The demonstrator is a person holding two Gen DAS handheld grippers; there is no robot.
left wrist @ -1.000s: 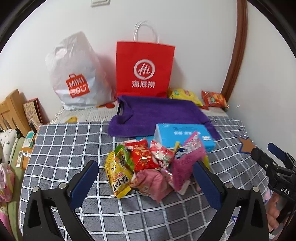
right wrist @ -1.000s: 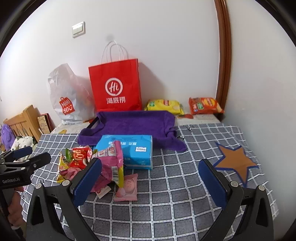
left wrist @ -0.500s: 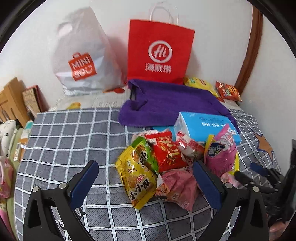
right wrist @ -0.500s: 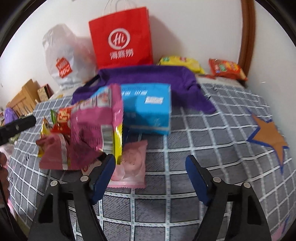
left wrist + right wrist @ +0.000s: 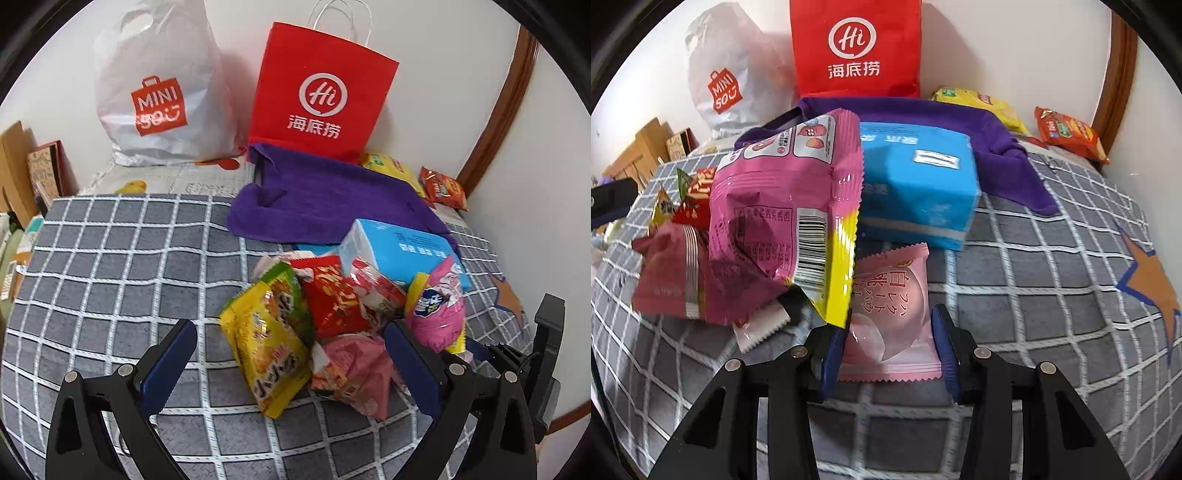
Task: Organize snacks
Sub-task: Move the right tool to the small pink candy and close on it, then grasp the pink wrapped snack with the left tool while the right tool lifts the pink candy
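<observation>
The right tool (image 5: 888, 343) has just been closing its blue pads around a flat, pale pink snack packet (image 5: 892, 314) with crimped edges — the pads sit at its two sides, not clearly squeezing yet. It lies on the soft grey checked cloth (image 5: 1034, 266), just in front of a blue tissue pack (image 5: 916, 184). The left tool (image 5: 291, 365) stands wide over the shiny pile — a crinkly yellow bag (image 5: 266, 343), a red one (image 5: 332, 295).
</observation>
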